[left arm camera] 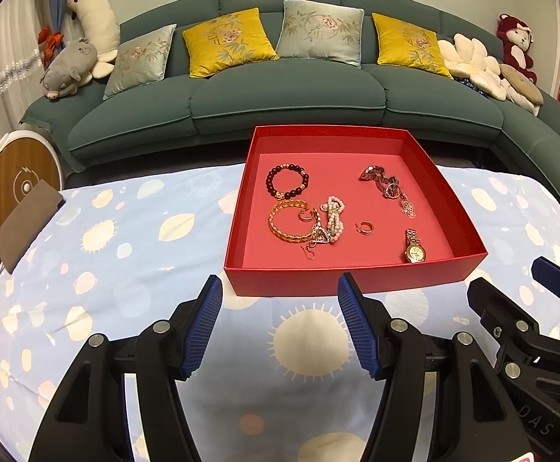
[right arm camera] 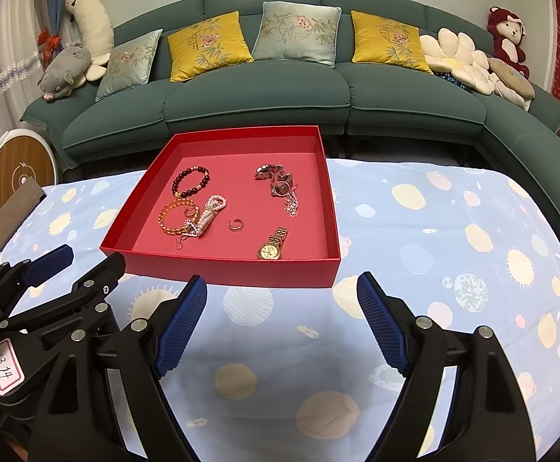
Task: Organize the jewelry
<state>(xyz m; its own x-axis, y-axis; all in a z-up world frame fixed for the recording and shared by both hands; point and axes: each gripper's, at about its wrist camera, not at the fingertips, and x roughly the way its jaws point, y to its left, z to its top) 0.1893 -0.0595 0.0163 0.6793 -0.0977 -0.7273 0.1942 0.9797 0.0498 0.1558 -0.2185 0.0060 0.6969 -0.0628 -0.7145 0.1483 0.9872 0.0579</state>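
A red box sits on the patterned cloth ahead of both grippers. It holds a dark bead bracelet, an orange bangle, a pearl piece, a small hoop ring, a gold watch and a dark metal watch with a charm. My left gripper is open and empty just short of the box's near wall. My right gripper is open and empty, also short of the box.
A green sofa with cushions and plush toys stands behind the table. A brown card lies at the table's left edge by a round white appliance. The other gripper shows at each view's side edge.
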